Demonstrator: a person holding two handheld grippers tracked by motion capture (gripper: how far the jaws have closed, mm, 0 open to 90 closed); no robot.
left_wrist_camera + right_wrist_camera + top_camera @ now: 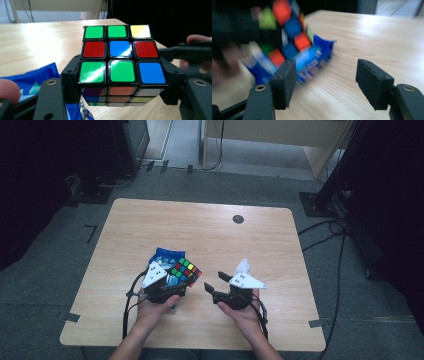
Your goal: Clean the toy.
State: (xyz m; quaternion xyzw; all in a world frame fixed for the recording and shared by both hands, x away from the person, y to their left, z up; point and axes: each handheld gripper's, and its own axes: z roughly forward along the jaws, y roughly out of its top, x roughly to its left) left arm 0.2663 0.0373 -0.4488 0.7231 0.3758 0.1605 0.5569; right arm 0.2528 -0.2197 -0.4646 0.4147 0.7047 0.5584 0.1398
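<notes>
While the Rubik's cube (pixel 122 65) sits clamped between the left gripper's (pixel 172 292) two black jaws, it's held up off the wooden table (pixel 210 235), near the front edge, left of centre. Face toward the left gripper view: green, green, yellow on top; red, blue, red in the middle; green, green, blue at the bottom. Jaw pads press on the cube's two opposite sides, low on the body. In the high view the cube is tilted, one corner pointing away from the person.

Just under and behind the cube: a blue foil packet (pixel 165 256) lying on the table, partly covered by cube and gripper. Can't read its print.

Right gripper (pixel 212 289) is beside the cube, apart from it, jaws spread wide with nothing between them, only bare tabletop in the gap. Its view is motion-blurred; cube and packet sit off to its left. Right hand (pixel 245 312) grips it from below; left hand (pixel 150 307) likewise on the left one.

Small dark round disc (pixel 238 219) near the table's far edge, well apart from everything.
</notes>
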